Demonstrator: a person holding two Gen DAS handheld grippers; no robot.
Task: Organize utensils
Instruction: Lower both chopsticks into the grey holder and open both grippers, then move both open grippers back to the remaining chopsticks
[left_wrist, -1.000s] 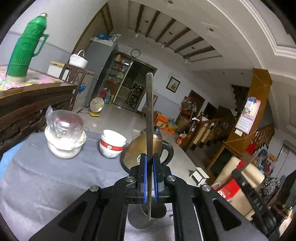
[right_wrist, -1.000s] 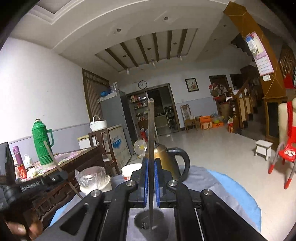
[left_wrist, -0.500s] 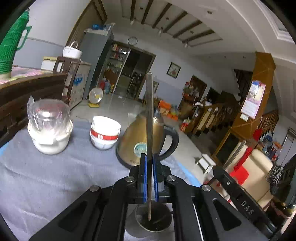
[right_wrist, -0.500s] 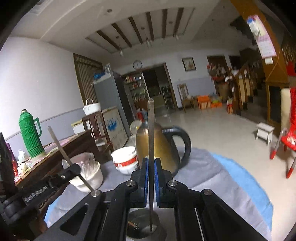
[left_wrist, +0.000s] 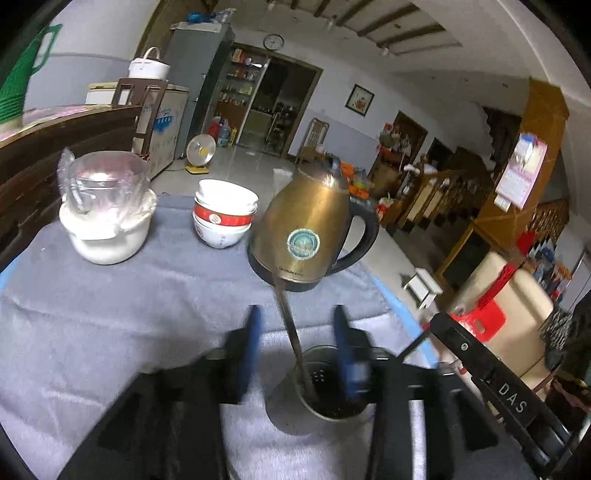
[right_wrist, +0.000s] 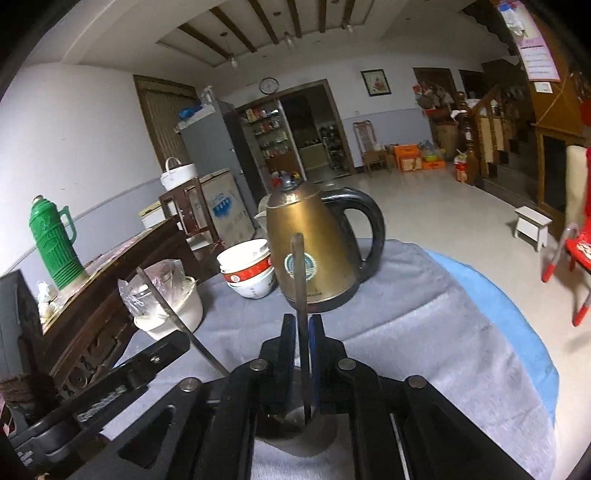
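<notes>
A perforated metal cup (left_wrist: 334, 406) stands on the grey cloth just below both grippers. My left gripper (left_wrist: 298, 336) is opening, its blue pads wide apart and blurred. A thin metal utensil (left_wrist: 284, 306) stands free between them, its lower end in the cup and its top leaning towards the kettle. My right gripper (right_wrist: 303, 328) is also opening, its pads only slightly apart. A second flat metal utensil (right_wrist: 299, 273) stands nearly upright between them, its foot down in the cup (right_wrist: 291, 419). Neither pad visibly presses it.
Beyond the cup stands a brass kettle (left_wrist: 306, 229) with a black handle. Left of it are stacked red-and-white bowls (left_wrist: 223, 218) and a white pot under plastic wrap (left_wrist: 107, 221). A green thermos (right_wrist: 55, 247) sits on a dark wooden cabinet at the left. The cloth's edge (right_wrist: 517, 332) falls away at the right.
Both grippers have sunk and tipped down over the cup. Their jaws, shut on the utensils before, have parted. The left utensil now leans loose and the right one sits lower.
</notes>
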